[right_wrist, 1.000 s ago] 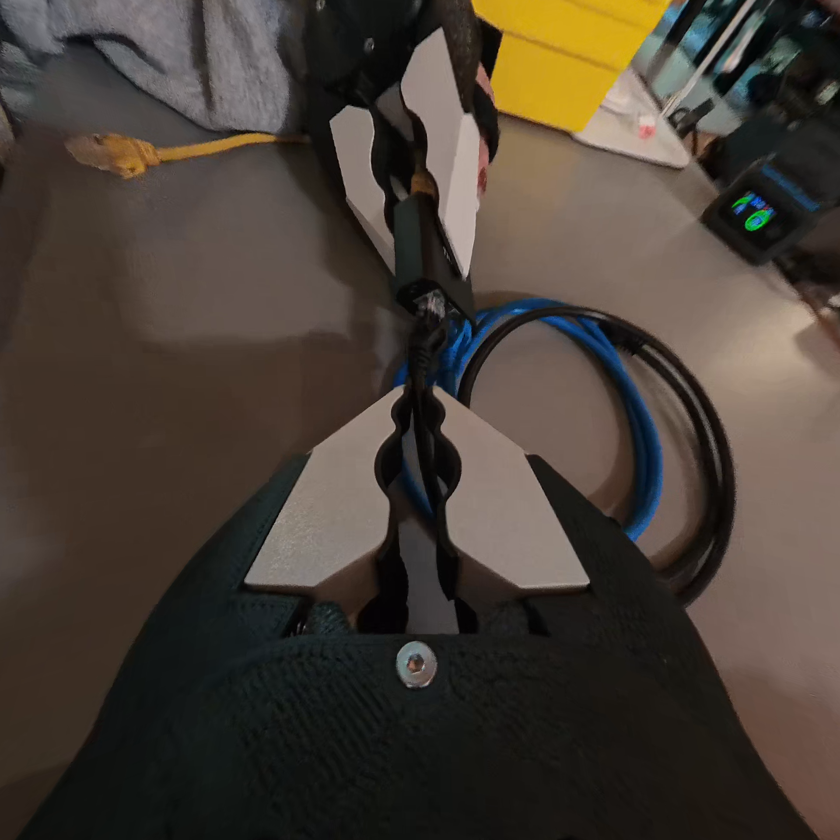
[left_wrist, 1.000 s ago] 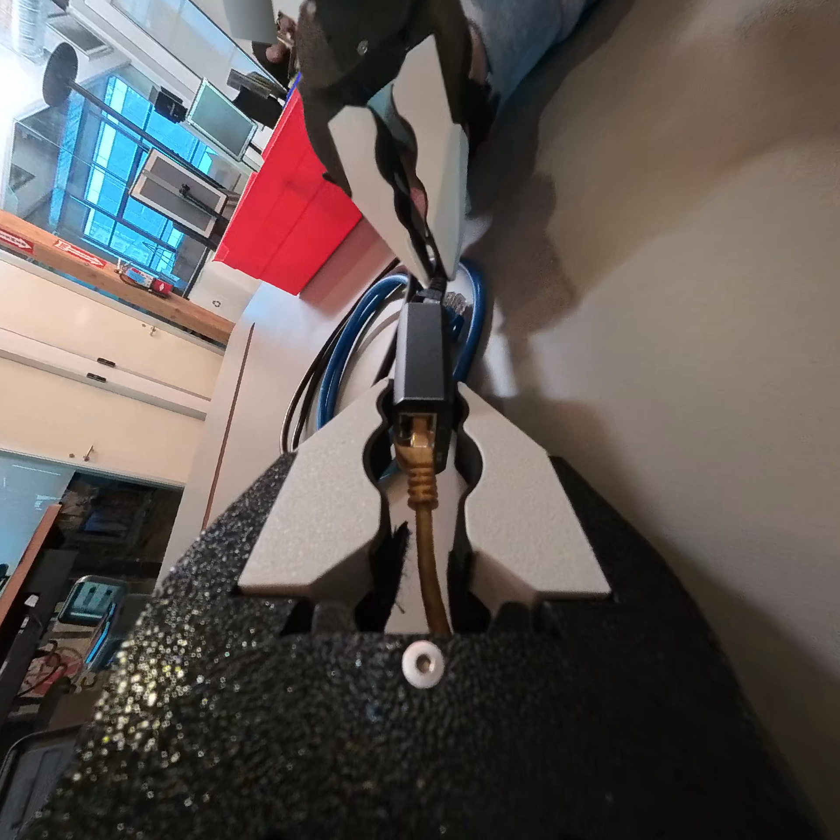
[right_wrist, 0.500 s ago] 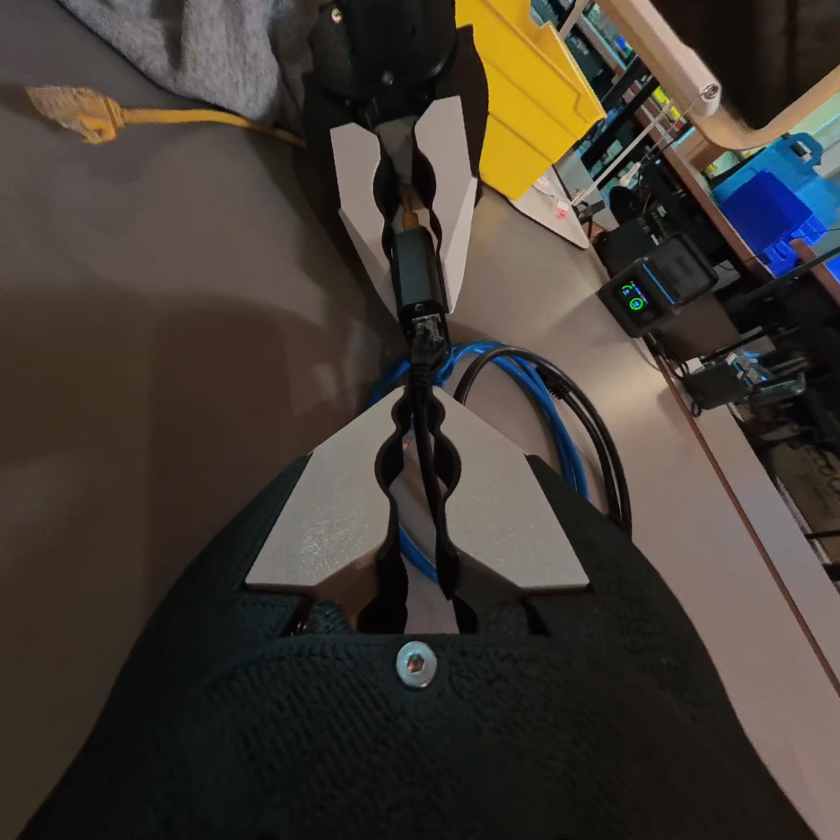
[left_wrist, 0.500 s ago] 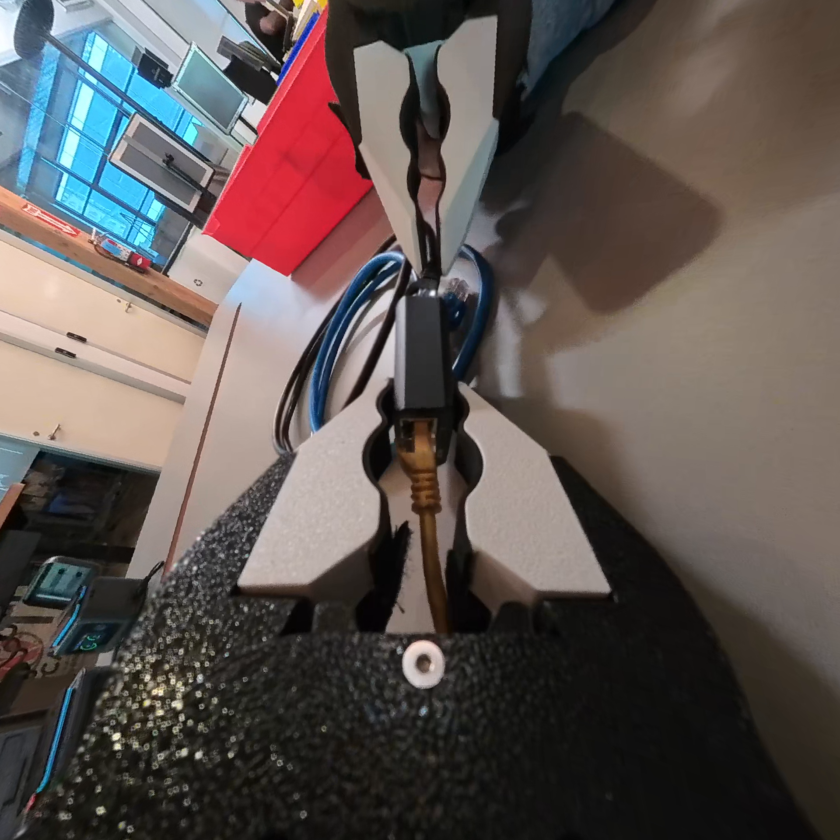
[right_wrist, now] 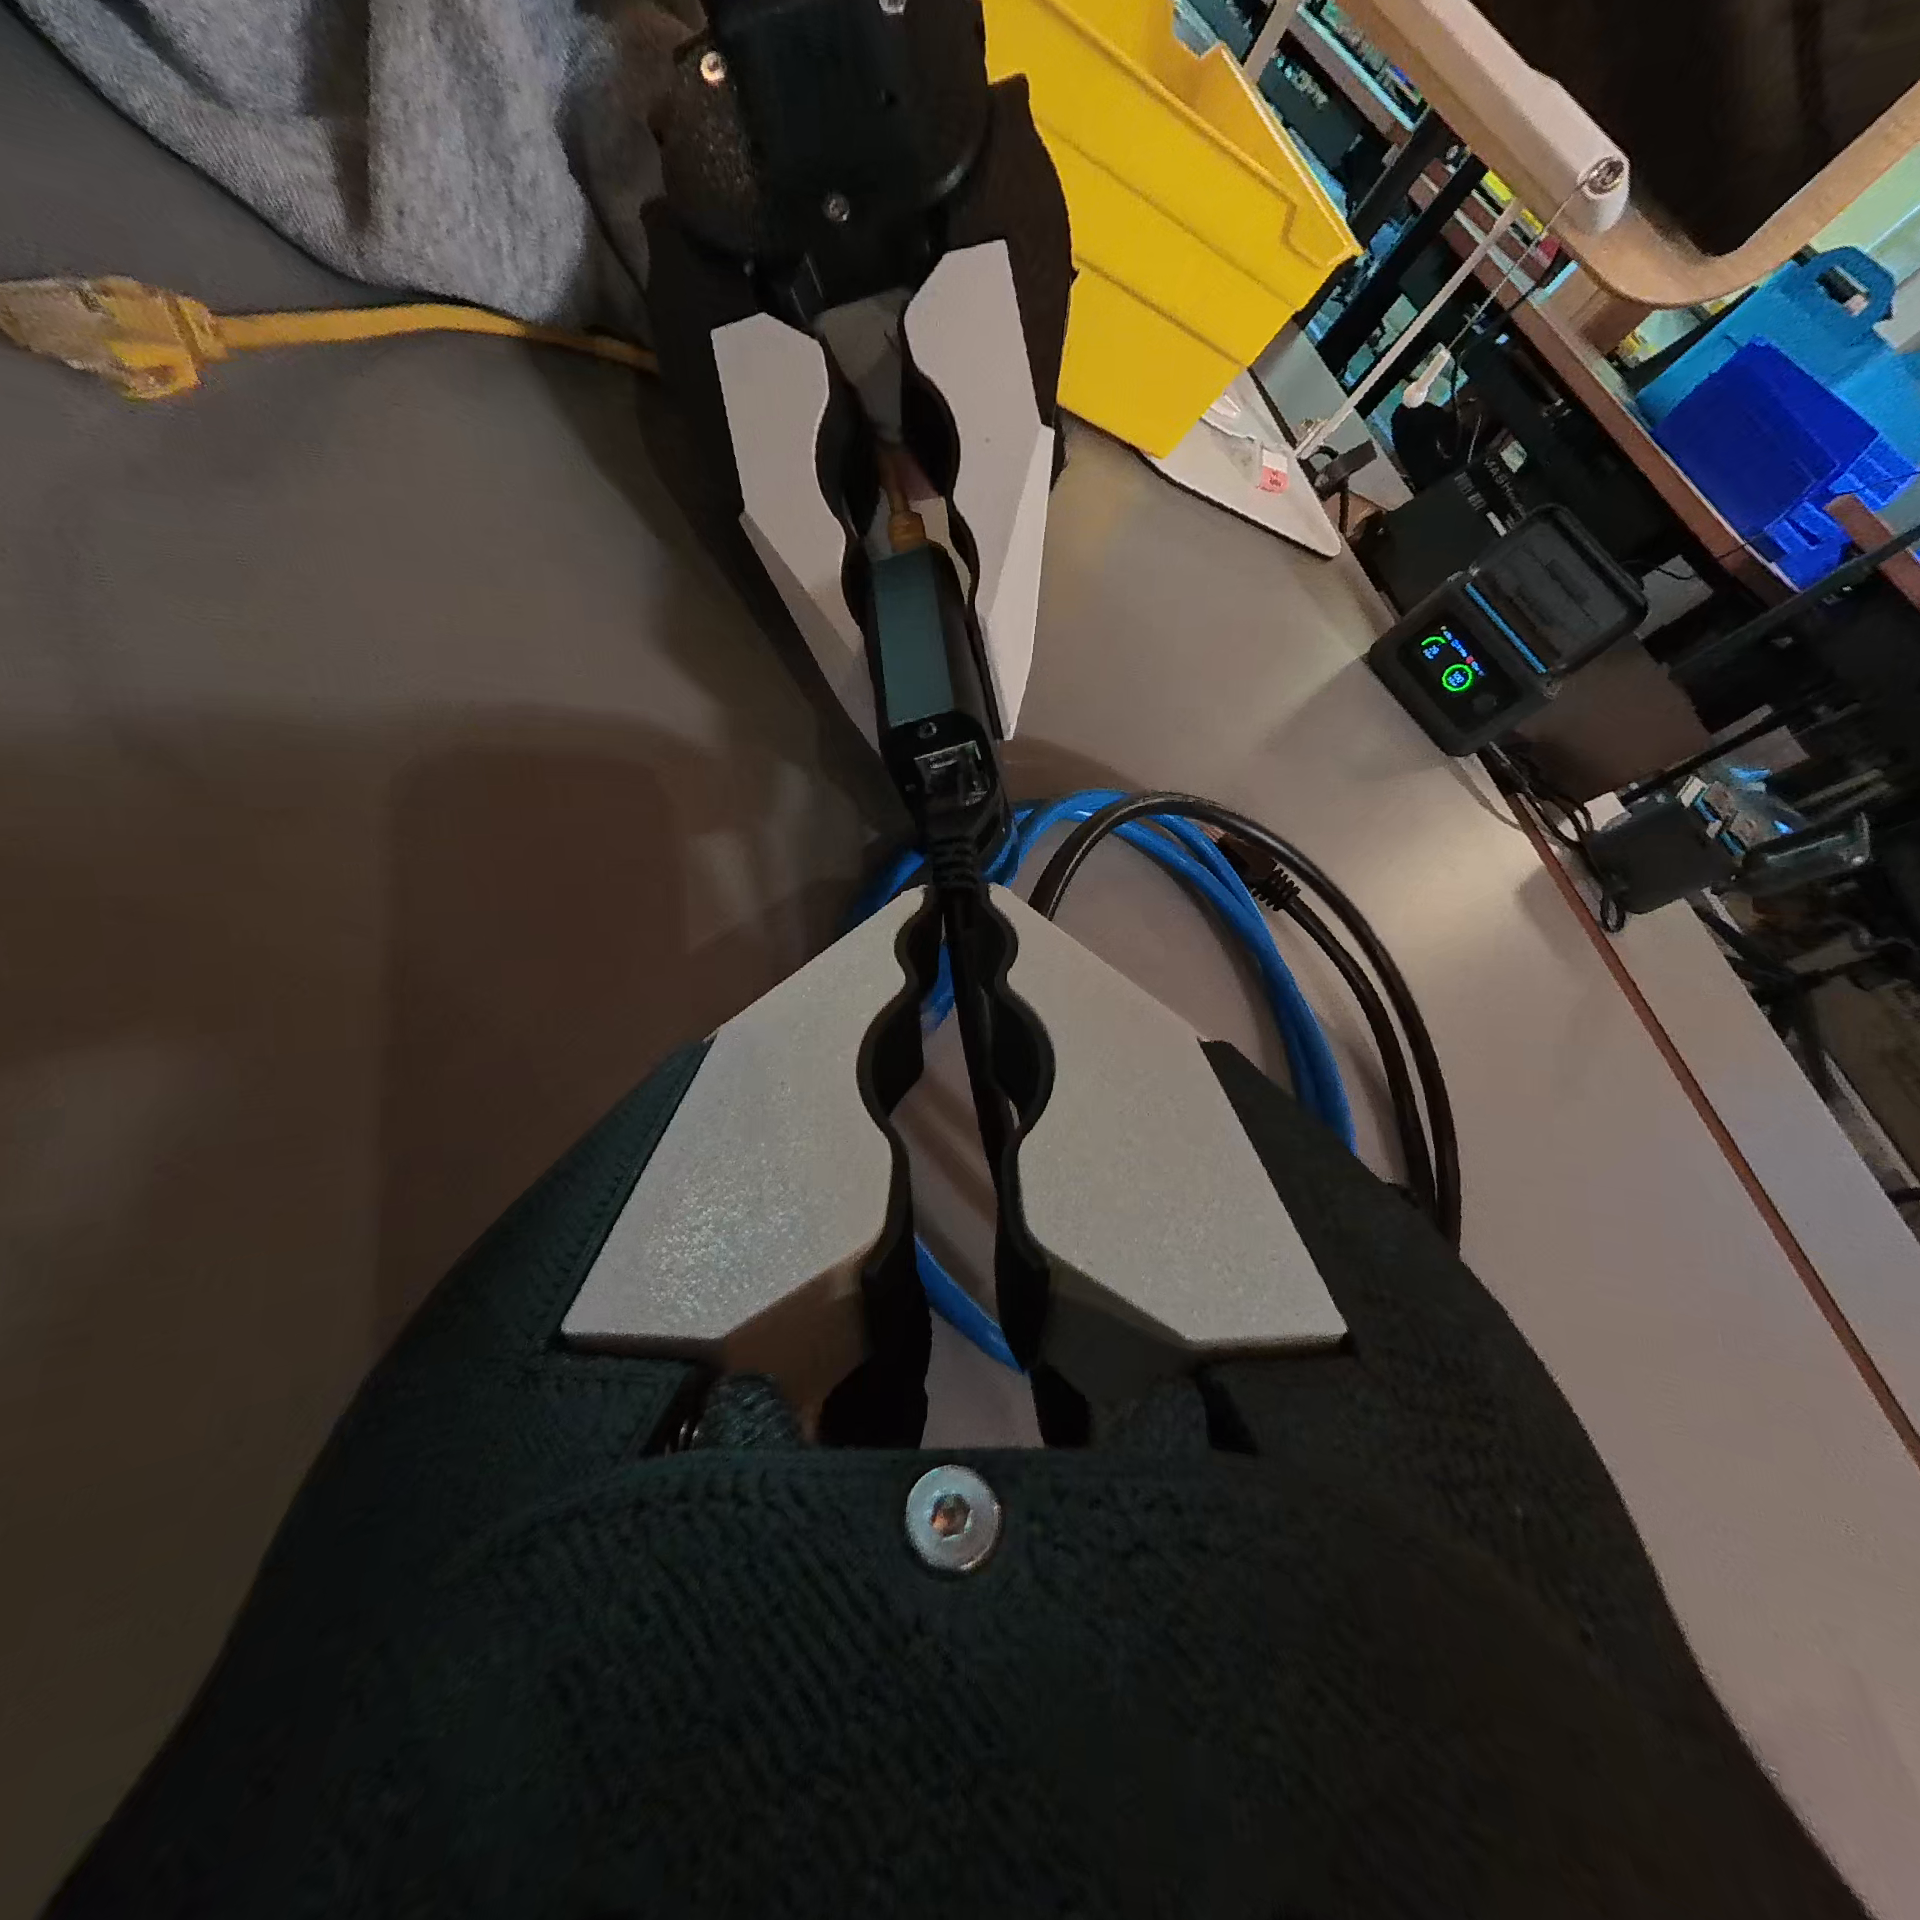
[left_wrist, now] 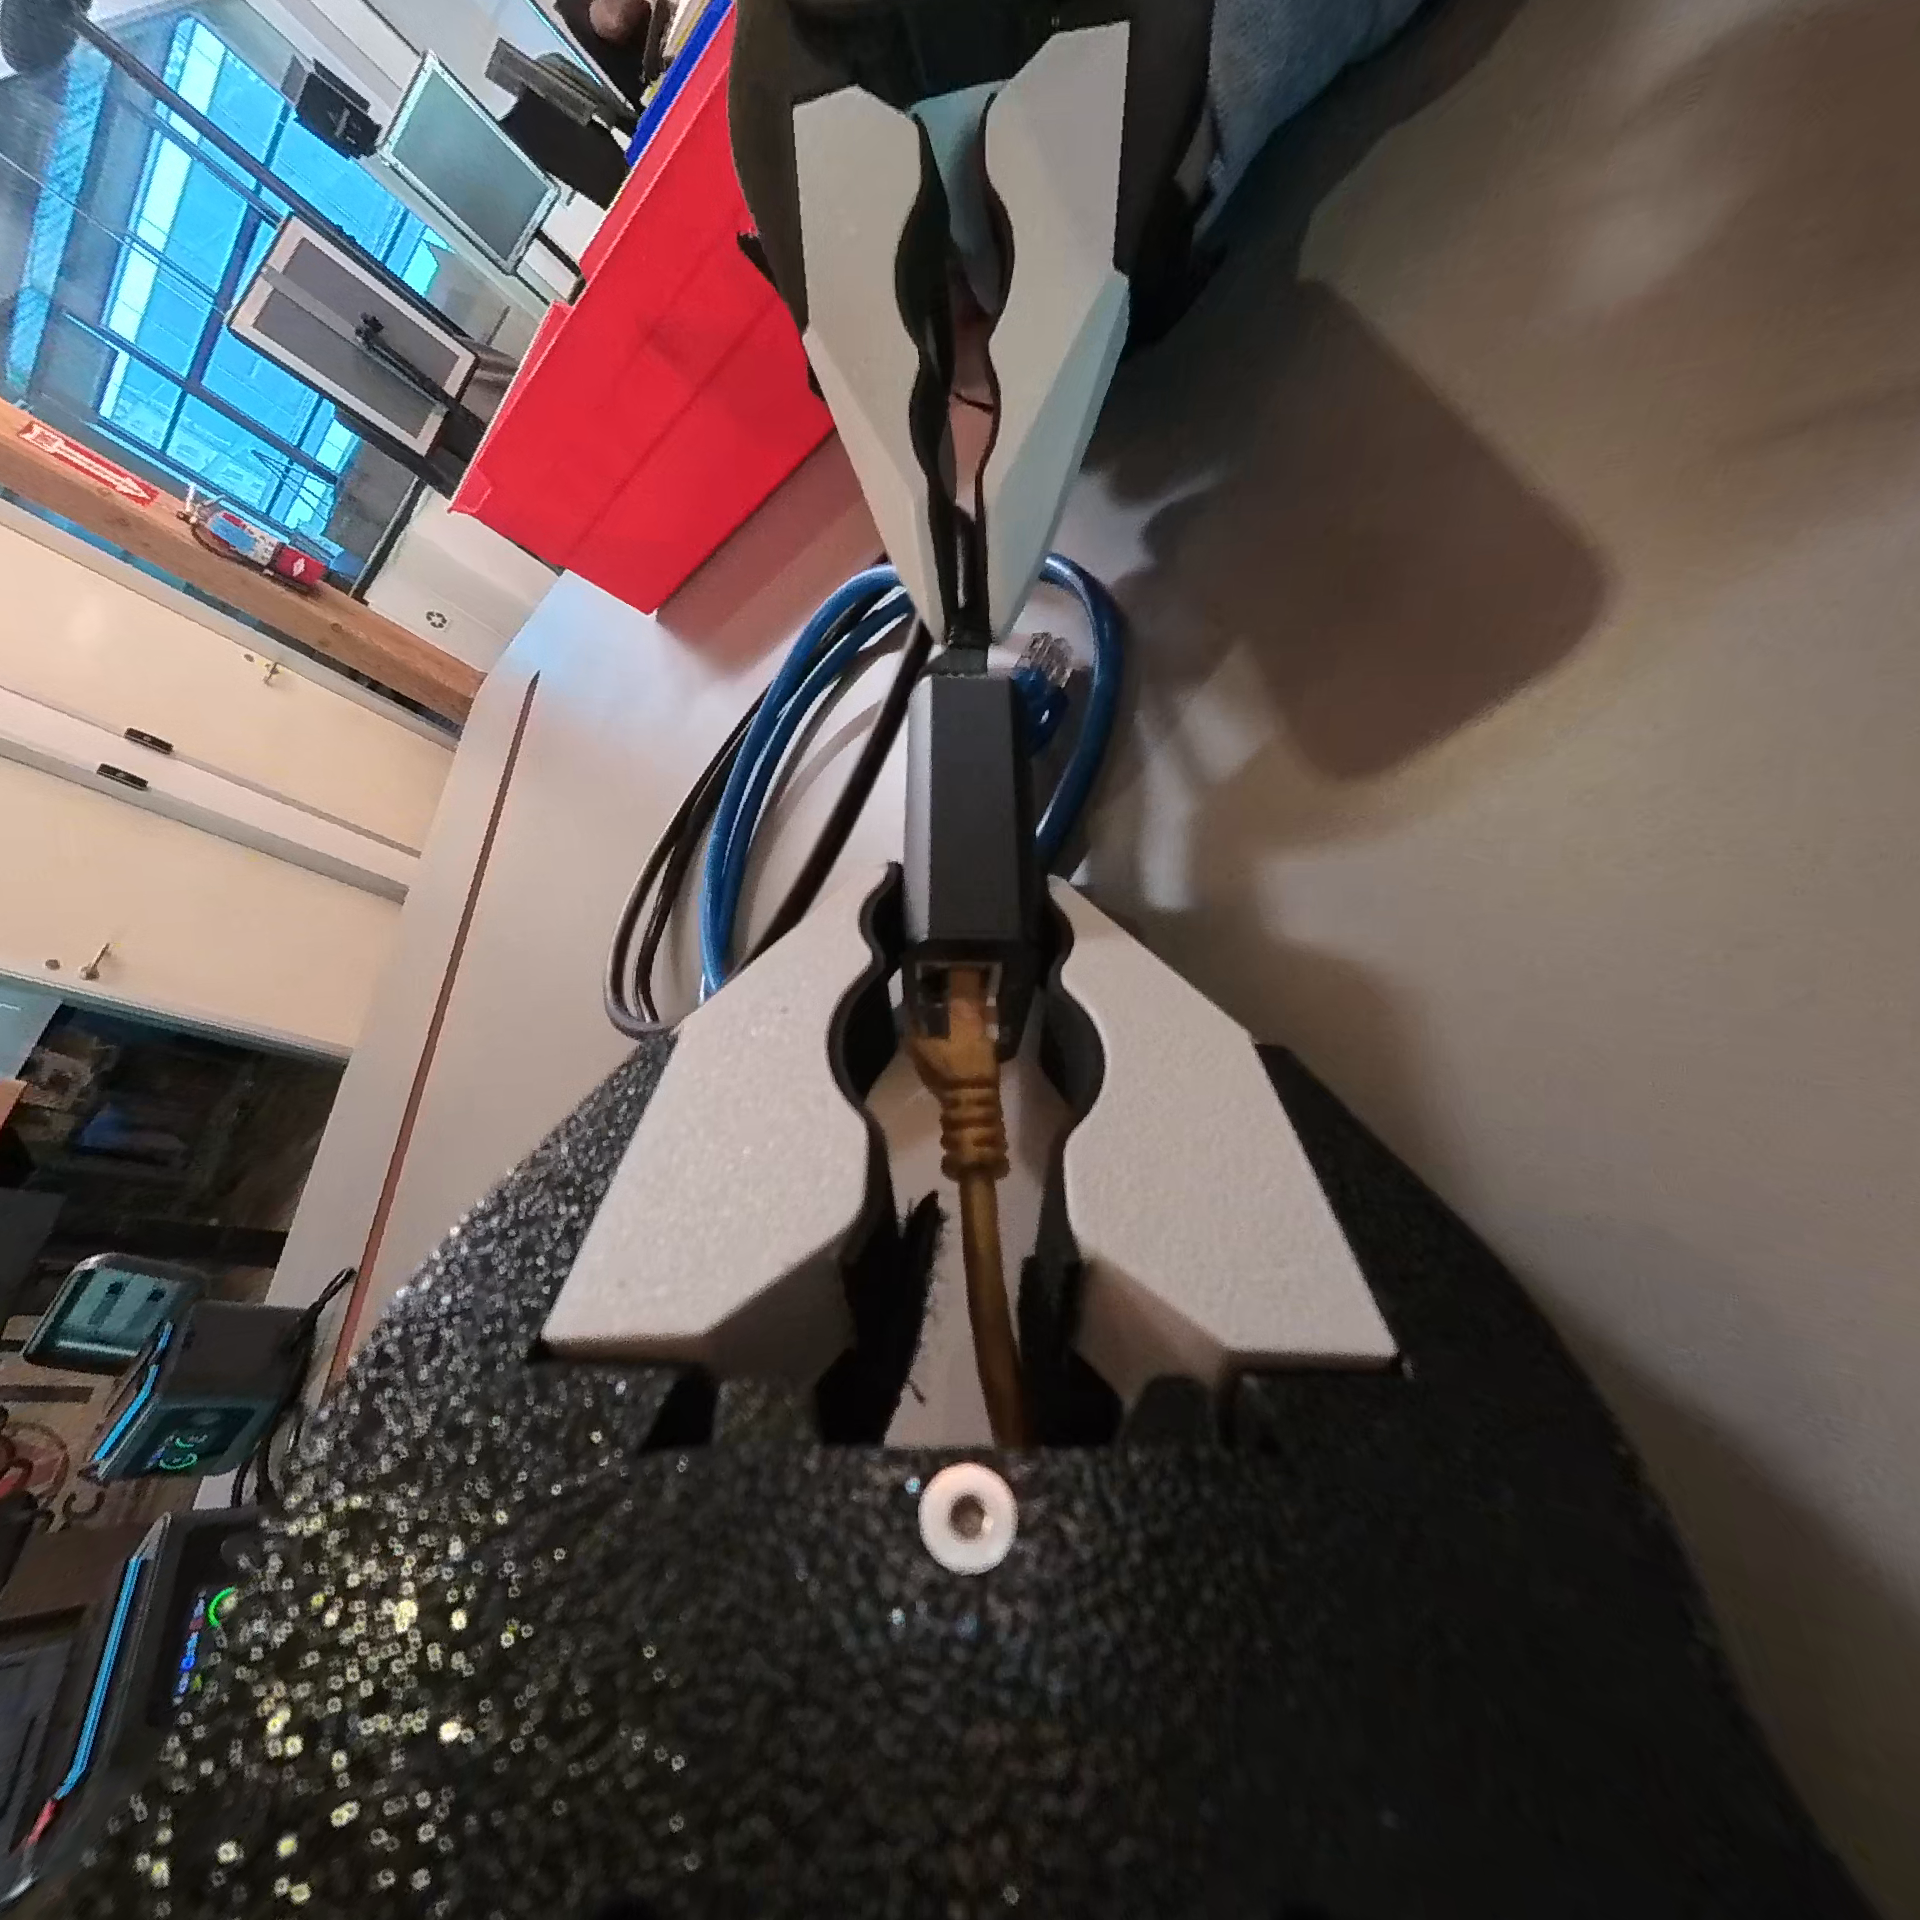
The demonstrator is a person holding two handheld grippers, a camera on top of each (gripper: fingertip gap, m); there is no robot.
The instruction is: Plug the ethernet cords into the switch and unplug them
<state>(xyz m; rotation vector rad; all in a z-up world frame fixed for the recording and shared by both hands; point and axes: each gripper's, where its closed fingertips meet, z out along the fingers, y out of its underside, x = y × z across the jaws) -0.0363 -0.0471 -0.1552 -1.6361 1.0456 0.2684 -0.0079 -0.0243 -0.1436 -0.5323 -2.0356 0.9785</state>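
My left gripper (left_wrist: pixel 966 914) is shut on the switch, a small black box (left_wrist: pixel 966 810), and holds it above the table. A yellow ethernet cord (left_wrist: pixel 971 1122) is plugged into the box's near port and runs back between my fingers. My right gripper (right_wrist: pixel 956 914) faces it and is shut on a black ethernet cord (right_wrist: pixel 971 987). The black cord's plug sits in the port on the other end of the box (right_wrist: pixel 920 655). The right gripper also shows in the left wrist view (left_wrist: pixel 961 613), just beyond the box.
A coil of blue cord (right_wrist: pixel 1247 935) and black cord lies on the grey table below the grippers. The yellow cord's free plug (right_wrist: pixel 114 338) lies at the far left. There is a red bin (left_wrist: pixel 644 395), a yellow bin (right_wrist: pixel 1143 260), a black device with a lit display (right_wrist: pixel 1496 644) and the table edge (right_wrist: pixel 1714 1143). Left tips to right tips: about 5 centimeters.
Both grippers have turned together and now line up straight, end to end. The black plug stays at the box's port. Both grips are unchanged.
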